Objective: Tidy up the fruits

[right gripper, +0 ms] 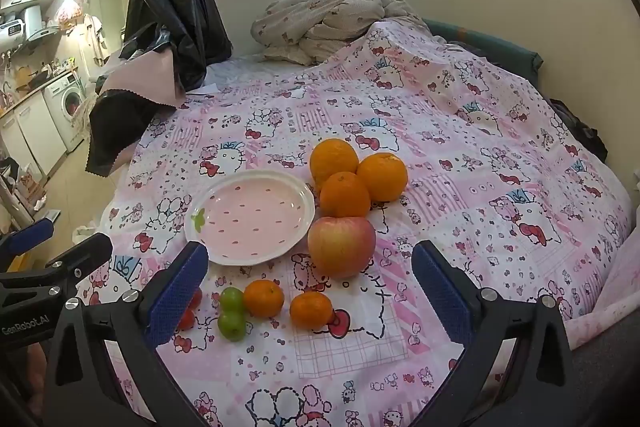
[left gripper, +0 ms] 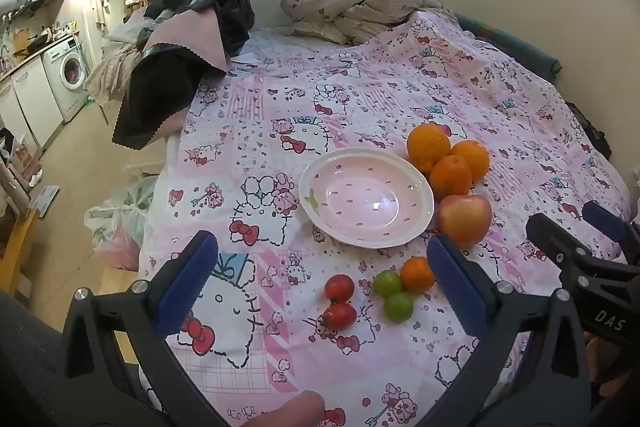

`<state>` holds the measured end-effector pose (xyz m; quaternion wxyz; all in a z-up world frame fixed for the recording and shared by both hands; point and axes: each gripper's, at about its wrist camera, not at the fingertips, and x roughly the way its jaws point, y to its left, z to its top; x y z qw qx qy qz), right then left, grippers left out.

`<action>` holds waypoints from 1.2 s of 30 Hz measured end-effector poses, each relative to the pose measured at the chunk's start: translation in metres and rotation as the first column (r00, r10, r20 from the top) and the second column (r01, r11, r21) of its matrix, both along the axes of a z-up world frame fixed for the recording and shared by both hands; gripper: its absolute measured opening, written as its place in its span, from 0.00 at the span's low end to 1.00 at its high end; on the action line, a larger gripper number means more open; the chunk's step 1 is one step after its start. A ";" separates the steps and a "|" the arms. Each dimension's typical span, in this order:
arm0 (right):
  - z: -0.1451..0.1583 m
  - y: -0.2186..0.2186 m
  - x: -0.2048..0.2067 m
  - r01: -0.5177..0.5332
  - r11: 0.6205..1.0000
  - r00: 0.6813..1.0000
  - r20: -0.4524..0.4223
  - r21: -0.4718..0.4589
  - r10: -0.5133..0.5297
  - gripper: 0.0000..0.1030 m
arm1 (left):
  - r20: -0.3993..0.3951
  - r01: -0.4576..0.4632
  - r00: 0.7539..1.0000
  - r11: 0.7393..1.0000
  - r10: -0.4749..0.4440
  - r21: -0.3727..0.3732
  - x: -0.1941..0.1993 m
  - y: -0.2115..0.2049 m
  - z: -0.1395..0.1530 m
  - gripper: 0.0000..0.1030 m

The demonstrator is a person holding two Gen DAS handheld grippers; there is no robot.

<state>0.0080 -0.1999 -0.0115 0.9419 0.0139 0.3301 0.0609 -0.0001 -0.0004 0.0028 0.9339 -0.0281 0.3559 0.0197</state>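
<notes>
An empty pink plate [left gripper: 366, 199] [right gripper: 252, 217] lies on the Hello Kitty sheet. Three oranges [left gripper: 450, 177] [right gripper: 345, 195] sit behind its right side, and an apple [left gripper: 464, 219] [right gripper: 342, 247] lies just right of it. In front lie two cherry tomatoes [left gripper: 339, 301] [right gripper: 187, 319], two green fruits [left gripper: 392, 293] [right gripper: 232, 313] and small mandarins [left gripper: 417, 274] [right gripper: 264, 298], a second one [right gripper: 311, 310] showing in the right wrist view. My left gripper [left gripper: 320, 279] is open and empty above the small fruits. My right gripper [right gripper: 310, 287] is open and empty above the mandarins; its fingers [left gripper: 560, 239] show in the left wrist view.
A crumpled blanket [left gripper: 360, 7] lies at the far end of the bed by the wall. Black and pink cloth [left gripper: 176, 67] hangs over the bed's left edge. Plastic bags [left gripper: 120, 223] sit on the floor to the left. A kitchen with a washing machine [left gripper: 68, 71] is beyond.
</notes>
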 end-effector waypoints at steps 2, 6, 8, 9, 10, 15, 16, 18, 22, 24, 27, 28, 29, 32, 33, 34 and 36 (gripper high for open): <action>0.000 0.000 0.000 0.000 1.000 1.000 0.000 0.001 0.000 1.00 | 0.000 0.000 1.000 1.000 0.000 0.000 0.000 0.000 0.000 1.00; 0.000 0.001 0.000 0.001 1.000 1.000 0.000 -0.001 -0.001 1.00 | 0.001 -0.001 1.000 1.000 0.001 0.001 0.000 0.000 0.000 1.00; 0.000 0.000 0.000 0.001 1.000 1.000 -0.001 0.000 -0.001 1.00 | 0.001 -0.001 1.000 1.000 0.001 0.002 0.000 0.000 0.000 1.00; 0.000 0.001 0.000 0.001 1.000 1.000 -0.002 0.001 -0.001 1.00 | 0.001 -0.001 1.000 1.000 0.001 0.002 0.000 0.000 0.000 1.00; 0.001 0.001 0.000 0.000 1.000 1.000 -0.003 0.002 0.000 1.00 | 0.002 -0.001 1.000 1.000 0.001 0.002 0.000 -0.001 0.000 1.00; 0.000 0.000 0.001 0.003 1.000 1.000 -0.006 0.006 -0.003 1.00 | 0.001 -0.001 1.000 1.000 0.001 0.003 0.000 -0.001 0.000 1.00; -0.001 -0.001 0.001 0.003 1.000 1.000 -0.006 0.006 -0.003 1.00 | 0.001 -0.001 1.000 1.000 0.001 0.003 0.000 -0.001 0.000 1.00; -0.002 -0.001 0.001 0.003 1.000 1.000 -0.007 0.004 -0.003 1.00 | 0.001 -0.002 1.000 1.000 0.002 0.004 0.000 -0.001 0.000 1.00; -0.005 0.001 0.001 0.003 1.000 1.000 -0.009 0.002 -0.003 1.00 | 0.003 0.000 1.000 1.000 0.000 0.002 -0.001 -0.001 0.001 1.00; -0.005 0.001 0.001 0.004 1.000 1.000 -0.009 0.001 -0.004 1.00 | 0.003 0.001 1.000 1.000 -0.001 0.001 0.000 -0.001 0.002 1.00; -0.004 0.001 0.001 0.004 1.000 1.000 -0.011 0.002 -0.004 1.00 | 0.002 0.001 1.000 1.000 -0.001 0.002 0.000 -0.001 0.003 1.00; -0.004 0.000 0.001 0.004 1.000 1.000 -0.011 0.001 -0.004 1.00 | 0.003 0.002 1.000 1.000 -0.002 0.002 0.000 -0.001 0.003 1.00; -0.004 0.000 0.001 0.003 1.000 1.000 -0.010 0.002 -0.003 1.00 | 0.004 0.002 1.000 1.000 -0.002 0.002 0.000 -0.001 0.003 1.00; -0.004 0.000 0.001 0.003 1.000 1.000 -0.011 0.001 -0.003 1.00 | 0.004 0.002 1.000 1.000 -0.002 0.003 0.000 0.000 0.003 1.00; -0.004 0.000 0.001 0.003 1.000 1.000 -0.011 0.000 -0.003 1.00 | 0.004 0.002 1.000 1.000 -0.002 0.003 -0.001 -0.001 0.003 1.00; -0.005 0.000 0.001 0.003 1.000 1.000 -0.011 0.000 -0.003 1.00 | 0.003 0.001 1.000 1.000 -0.001 0.004 0.000 0.000 0.004 1.00; -0.005 0.000 0.001 0.003 1.000 1.000 -0.011 0.001 -0.003 1.00 | 0.002 -0.001 1.000 1.000 0.001 0.004 -0.001 0.000 0.003 1.00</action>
